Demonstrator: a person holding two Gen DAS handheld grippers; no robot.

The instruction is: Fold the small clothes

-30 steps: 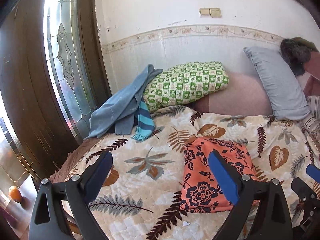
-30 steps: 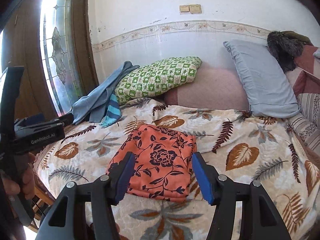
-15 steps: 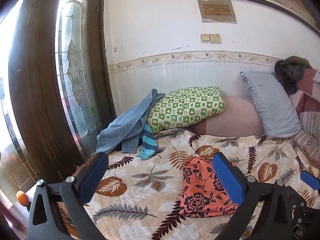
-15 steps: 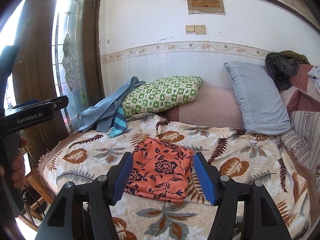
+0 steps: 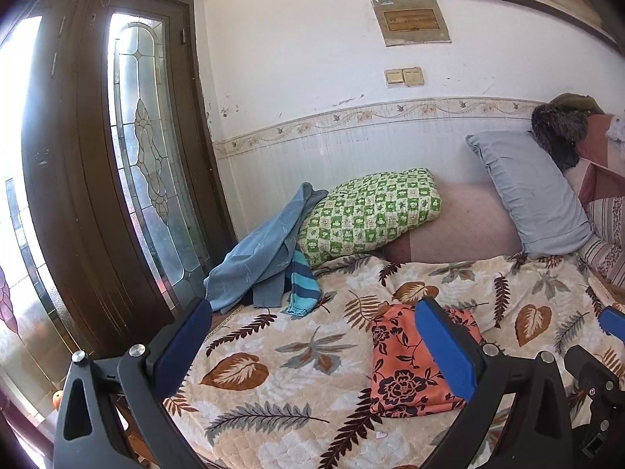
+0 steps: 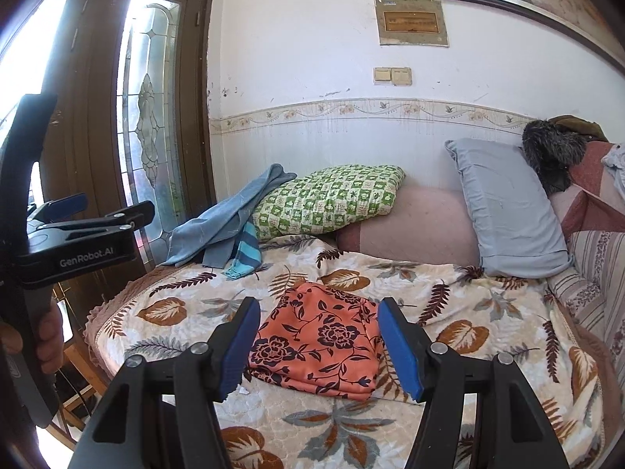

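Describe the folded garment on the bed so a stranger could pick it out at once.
Start at the bed with the leaf-print cover. Near its front edge lies the folded garment, flat and squared. It alone is orange with dark flowers; the blue clothes lie crumpled at the far left beside the green checked pillow.

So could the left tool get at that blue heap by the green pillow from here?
Probably yes. The left tool is wide open and empty, and only bare blanket lies between it and the blue clothes; it would just need to move forward.

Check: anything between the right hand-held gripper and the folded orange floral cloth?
Nothing visible. The right hand-held gripper hangs open over the leaf-print bedspread, with the folded orange floral cloth straight ahead and unobstructed.
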